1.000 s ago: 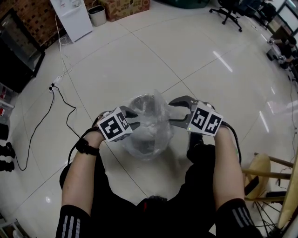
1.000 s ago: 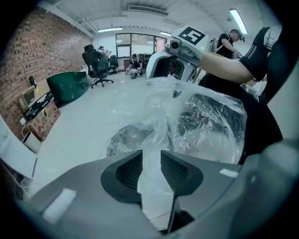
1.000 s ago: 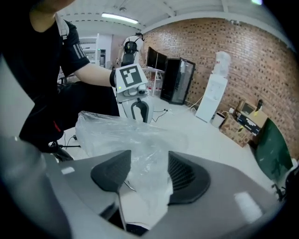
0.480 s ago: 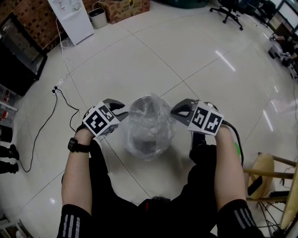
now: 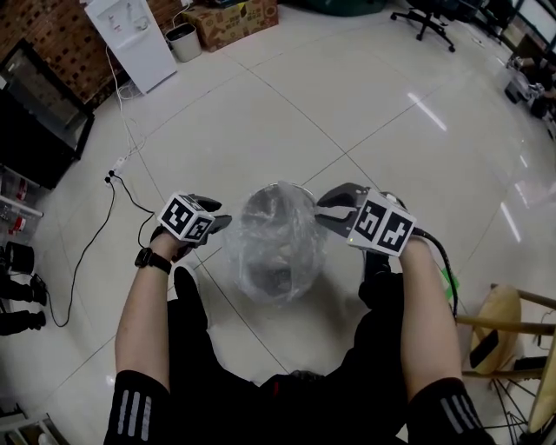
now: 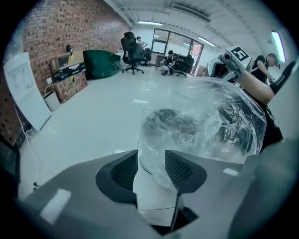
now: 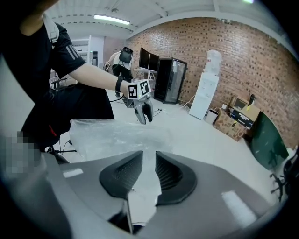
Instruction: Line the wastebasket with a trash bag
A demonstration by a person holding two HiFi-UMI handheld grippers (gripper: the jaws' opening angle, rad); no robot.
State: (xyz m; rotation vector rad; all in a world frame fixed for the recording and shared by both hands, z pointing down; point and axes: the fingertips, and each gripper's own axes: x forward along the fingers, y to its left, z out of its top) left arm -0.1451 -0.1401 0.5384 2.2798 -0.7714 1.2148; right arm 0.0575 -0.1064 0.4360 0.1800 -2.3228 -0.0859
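A round wastebasket (image 5: 276,280) stands on the tiled floor between the person's knees, with a clear trash bag (image 5: 278,224) draped over its rim. My left gripper (image 5: 219,224) hangs just left of the basket; its jaws have just been opening. In the left gripper view the left gripper (image 6: 152,161) is open, bag film (image 6: 205,126) lying loose between the pads. My right gripper (image 5: 326,213) sits at the right rim; its jaws have just been opening too. The right gripper (image 7: 149,161) shows a narrow gap with the film's edge (image 7: 117,135) at its tips.
A power cable (image 5: 113,187) trails over the floor at the left. A white cabinet (image 5: 130,35), a small bin (image 5: 182,39) and a cardboard box (image 5: 230,19) line the far wall. A wooden stool (image 5: 491,326) stands at the right.
My left gripper has swung left and away from the basket's rim. The bag's raised peak has settled flatter over the basket. The right gripper has stayed at the right rim.
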